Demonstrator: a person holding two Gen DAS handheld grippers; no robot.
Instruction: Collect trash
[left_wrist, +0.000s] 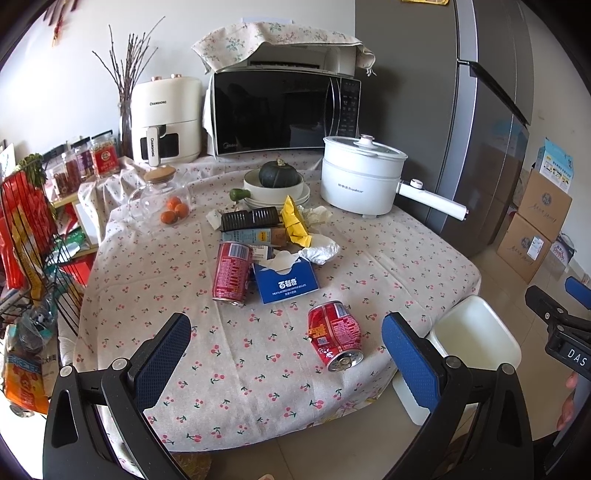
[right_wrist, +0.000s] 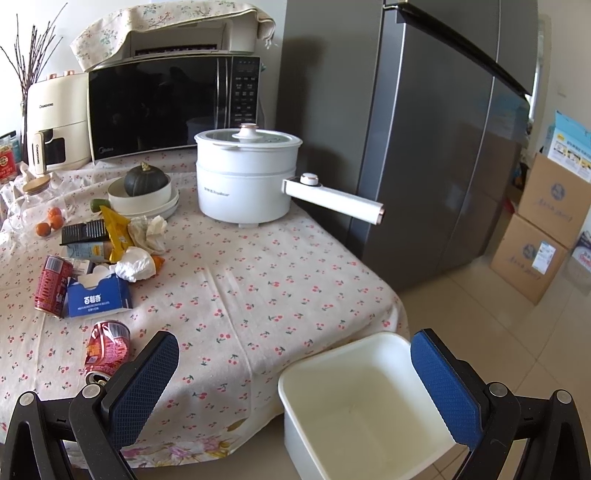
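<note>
Left gripper and right gripper: both spread, holding nothing. Crushed can lies on counter; bin stands beside it.

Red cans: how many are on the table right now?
2. A crushed can lies nearest the table's front edge; an intact can lies beside the blue box. The trash pile could hide more.

The table, under a cherry-print cloth, is carrying two red cans, a blue box, wrappers, a white pot and a microwave.
</note>
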